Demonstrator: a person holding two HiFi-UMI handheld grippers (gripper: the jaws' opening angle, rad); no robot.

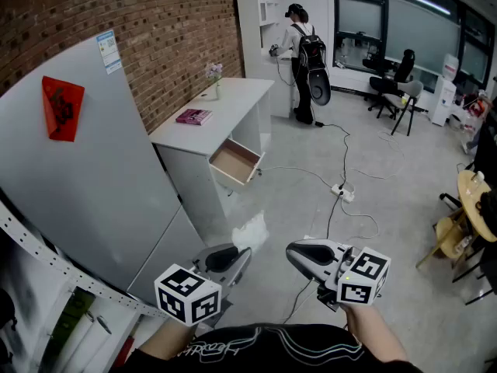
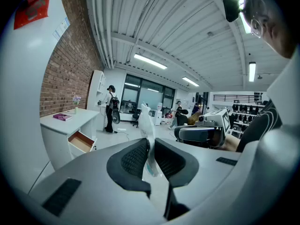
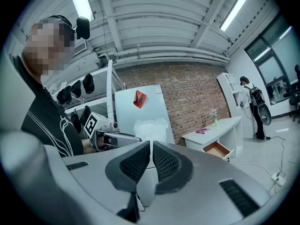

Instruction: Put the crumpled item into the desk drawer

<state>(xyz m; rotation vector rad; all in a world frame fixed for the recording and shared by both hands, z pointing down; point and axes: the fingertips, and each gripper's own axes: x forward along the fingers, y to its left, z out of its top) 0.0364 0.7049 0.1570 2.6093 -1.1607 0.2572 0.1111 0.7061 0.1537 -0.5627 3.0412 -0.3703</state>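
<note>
White desk [image 1: 233, 101] bearing pink book [image 1: 193, 116] and flower vase [image 1: 215, 82]

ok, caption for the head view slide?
Left gripper holding crumpled plastic, right gripper shut, open desk drawer ahead.

The head view looks forward and steeply down over the left gripper [image 1: 235, 253] and right gripper [image 1: 293, 252], near its bottom edge, toward the far desk [image 1: 225, 103] and open drawer [image 1: 235, 162]. Each gripper view sits close behind its own jaws. The left one faces down the room and the right one faces the brick wall [image 3: 187, 97]. All three share the desk, the drawer and the crumpled item [image 1: 250, 231]. Each gripper view also catches the other gripper.
</note>
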